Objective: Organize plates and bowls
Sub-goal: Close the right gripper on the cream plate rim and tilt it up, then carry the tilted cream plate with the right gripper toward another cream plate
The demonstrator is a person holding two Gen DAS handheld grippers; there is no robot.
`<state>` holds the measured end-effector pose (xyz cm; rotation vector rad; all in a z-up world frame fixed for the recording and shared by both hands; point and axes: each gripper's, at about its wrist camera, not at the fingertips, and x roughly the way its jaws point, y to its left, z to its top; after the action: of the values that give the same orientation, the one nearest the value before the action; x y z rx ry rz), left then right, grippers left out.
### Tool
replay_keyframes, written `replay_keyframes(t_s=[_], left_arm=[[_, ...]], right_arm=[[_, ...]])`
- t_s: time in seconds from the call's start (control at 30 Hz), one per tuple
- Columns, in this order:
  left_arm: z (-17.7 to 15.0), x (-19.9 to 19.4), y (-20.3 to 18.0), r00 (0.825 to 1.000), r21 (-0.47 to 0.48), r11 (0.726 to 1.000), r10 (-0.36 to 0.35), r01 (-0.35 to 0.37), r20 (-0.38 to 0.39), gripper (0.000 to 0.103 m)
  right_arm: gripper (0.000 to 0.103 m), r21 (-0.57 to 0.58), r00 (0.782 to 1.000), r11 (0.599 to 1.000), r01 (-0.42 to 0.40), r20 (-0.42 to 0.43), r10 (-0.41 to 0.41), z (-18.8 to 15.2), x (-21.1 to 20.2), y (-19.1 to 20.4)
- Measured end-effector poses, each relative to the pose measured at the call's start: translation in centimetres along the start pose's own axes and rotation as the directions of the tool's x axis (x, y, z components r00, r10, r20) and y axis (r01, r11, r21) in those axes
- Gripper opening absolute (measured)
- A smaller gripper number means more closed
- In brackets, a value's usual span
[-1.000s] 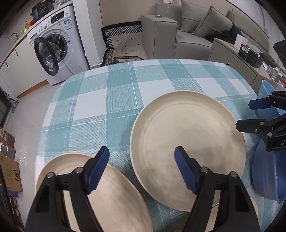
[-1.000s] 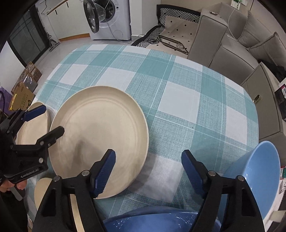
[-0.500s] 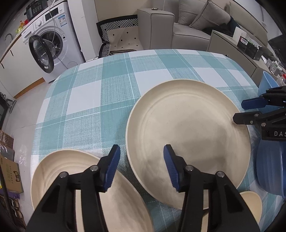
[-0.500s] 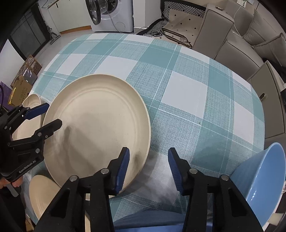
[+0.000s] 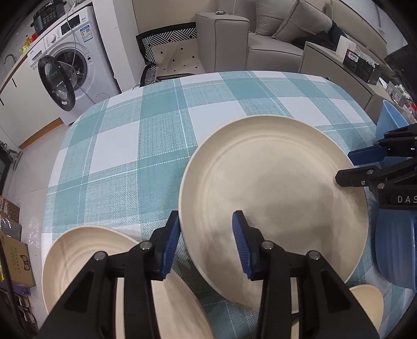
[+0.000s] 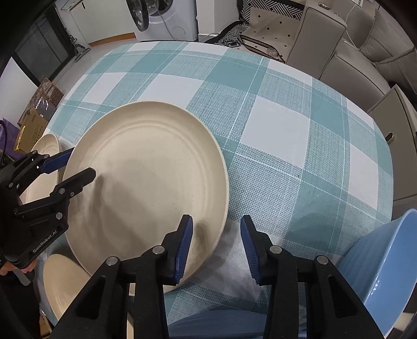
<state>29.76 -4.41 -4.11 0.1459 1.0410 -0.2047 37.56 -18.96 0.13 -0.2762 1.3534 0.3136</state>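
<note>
Both claws straddling opposite rims of the big plate (image 5: 273, 187).

Left claw (image 5: 206, 242) and right claw (image 6: 216, 245) part-open, gripping nothing, placed for a likely two-sided lift. Plate flat on checked table (image 6: 286, 125), smaller plate (image 5: 78, 250) and blue bowl (image 6: 385, 260) beside. Washer (image 5: 67, 60) and sofa (image 5: 273, 34) beyond.

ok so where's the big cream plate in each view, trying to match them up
Left wrist: the big plate fills centre-right, its near-left rim between the left gripper jaws.
Right wrist: the same plate sits centre-left, its near-right rim between the right gripper jaws.
Shared landmark: the washing machine, top left in the left view, top centre in the right.
</note>
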Motion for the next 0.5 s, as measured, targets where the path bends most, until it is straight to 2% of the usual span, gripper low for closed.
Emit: replay_keyframes(t_s=[0.33,0.4,0.5], left_arm=[[-0.79,0.11,-0.53,1.000,0.031,1.000,0.001,-0.001,-0.029,0.039],[-0.80,0.08,-0.69,1.000,0.038,0.999,0.009,-0.008,-0.028,0.033],[-0.82,0.01,-0.65,1.000,0.033,0.999,0.021,-0.020,-0.023,0.027]], right_arm=[[0.024,-0.006,1.000,1.000,0.007,-0.018,-0.007,-0.03,0.95,0.33],[0.017,-0.004,1.000,1.000,0.018,-0.011,-0.018,0.05,0.89,0.41],[0.016,0.000,0.999,0.999,0.037,-0.001,-0.037,0.16,0.90,0.41]])
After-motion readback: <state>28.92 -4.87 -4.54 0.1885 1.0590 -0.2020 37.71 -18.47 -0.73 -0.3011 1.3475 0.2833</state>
